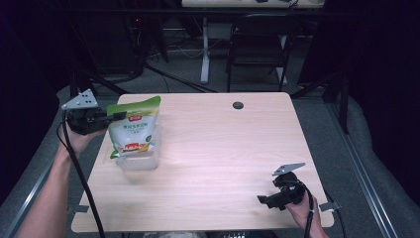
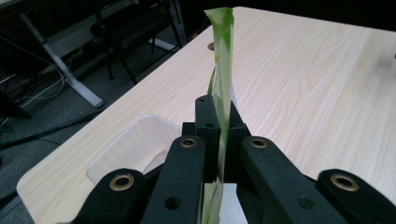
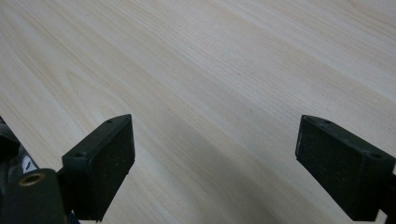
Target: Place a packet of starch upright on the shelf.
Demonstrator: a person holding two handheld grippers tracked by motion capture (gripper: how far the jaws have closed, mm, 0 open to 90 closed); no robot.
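Observation:
A white and green food pouch (image 1: 133,128) hangs upright over a clear plastic container (image 1: 138,159) at the table's left side. My left gripper (image 1: 118,116) is shut on the pouch's green top edge. In the left gripper view the pouch's thin edge (image 2: 222,70) rises from between the closed jaws, and the clear container (image 2: 132,147) lies below to the left. My right gripper (image 1: 261,200) stands open near the table's front right corner, low over bare wood (image 3: 210,93), with nothing between its pads (image 3: 108,163).
A small black round cap (image 1: 238,105) sits in the wooden table (image 1: 223,148) near its far edge. Behind the table stand a black chair (image 1: 257,44) and a white desk leg (image 1: 204,49).

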